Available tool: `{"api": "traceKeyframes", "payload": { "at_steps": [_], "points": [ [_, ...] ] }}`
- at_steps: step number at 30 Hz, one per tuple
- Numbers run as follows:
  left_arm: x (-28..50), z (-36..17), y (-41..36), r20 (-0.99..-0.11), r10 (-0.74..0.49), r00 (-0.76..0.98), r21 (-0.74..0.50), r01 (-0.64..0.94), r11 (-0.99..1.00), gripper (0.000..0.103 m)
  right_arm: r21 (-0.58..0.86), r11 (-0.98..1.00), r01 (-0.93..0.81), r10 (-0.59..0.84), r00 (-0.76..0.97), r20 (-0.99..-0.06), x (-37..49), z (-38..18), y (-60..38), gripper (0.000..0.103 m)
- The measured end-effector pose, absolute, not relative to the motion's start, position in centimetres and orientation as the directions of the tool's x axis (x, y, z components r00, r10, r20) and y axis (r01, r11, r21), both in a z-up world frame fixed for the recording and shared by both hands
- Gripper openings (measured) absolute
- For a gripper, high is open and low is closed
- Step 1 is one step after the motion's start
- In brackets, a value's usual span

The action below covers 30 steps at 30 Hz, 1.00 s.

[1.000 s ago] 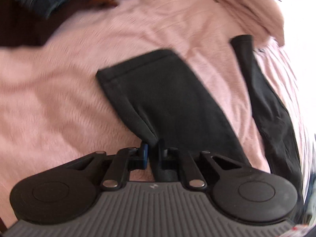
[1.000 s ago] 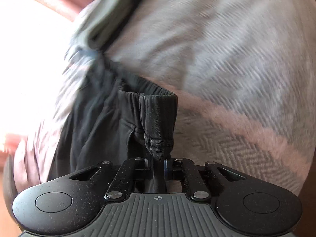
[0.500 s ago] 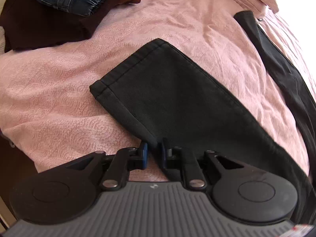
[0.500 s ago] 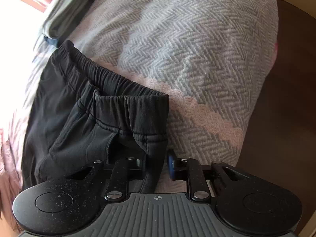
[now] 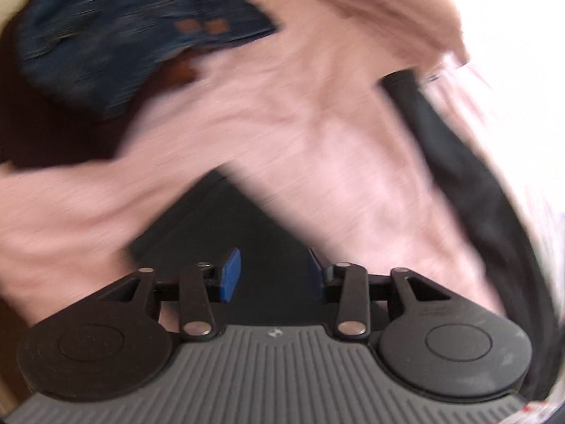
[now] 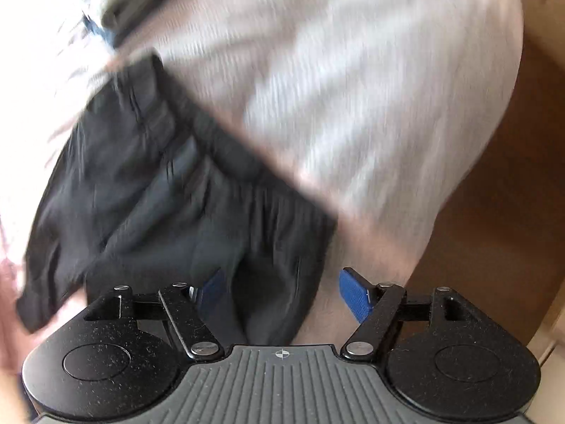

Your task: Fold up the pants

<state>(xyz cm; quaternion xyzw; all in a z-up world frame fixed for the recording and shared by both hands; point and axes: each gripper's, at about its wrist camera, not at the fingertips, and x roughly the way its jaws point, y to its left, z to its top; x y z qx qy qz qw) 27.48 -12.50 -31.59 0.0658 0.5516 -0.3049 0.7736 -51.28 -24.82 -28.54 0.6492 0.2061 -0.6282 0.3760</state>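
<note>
Black pants lie spread on a bed. In the left wrist view one pant leg cuff [image 5: 219, 226] rests on the pink bedspread [image 5: 317, 134], and the other leg [image 5: 455, 162] runs along the right. My left gripper [image 5: 272, 275] hovers just above the cuff with its jaws opening, and its blue pads [image 5: 231, 275] press on nothing. In the right wrist view the elastic waistband [image 6: 247, 190] lies on the grey herringbone blanket [image 6: 353, 70]. Above the waistband corner my right gripper [image 6: 282, 293] has its jaws opening wide, and the cloth lies loose below them. Both views are blurred.
Folded blue jeans [image 5: 116, 35] sit on a dark brown garment [image 5: 53, 116] at the far left of the bed. A grey-green folded item [image 6: 137, 0] lies at the blanket's far end. The bed edge drops to a brown floor [image 6: 501, 176] on the right.
Both grippers let go of the pants, the left of the leg cuff and the right of the waistband, then opened and rose. The cloth now lies flat on the bed.
</note>
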Motion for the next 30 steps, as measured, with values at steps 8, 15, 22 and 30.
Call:
{"api": "traceKeyframes", "payload": {
  "at_steps": [8, 15, 22, 30],
  "points": [
    [31.7, -36.6, -28.5, -0.807, -0.587, 0.069, -0.499, 0.452, 0.739, 0.041, 0.216, -0.813, 0.541, -0.281, -0.039, -0.959, -52.9, -28.1, -28.2, 0.069],
    [33.9, -41.7, -35.3, -0.758, -0.651, 0.04, -0.612, 0.299, 0.732, 0.041, 0.127, -0.795, 0.593, -0.204, -0.064, -0.977, -49.8, -30.2, -30.4, 0.069],
    [34.2, -42.2, -39.4, -0.796, -0.6, 0.084, -0.475, 0.528, 0.704, 0.004, 0.135, -0.789, 0.6, -0.203, -0.047, -0.978, -46.6, -31.8, -31.9, 0.069],
    [31.7, -38.0, -37.9, -0.695, -0.667, 0.268, -0.266, 0.766, 0.585, 0.014, 0.148, -0.781, 0.606, -0.226, -0.054, -0.973, -45.2, -31.3, -32.9, 0.069]
  ]
}}
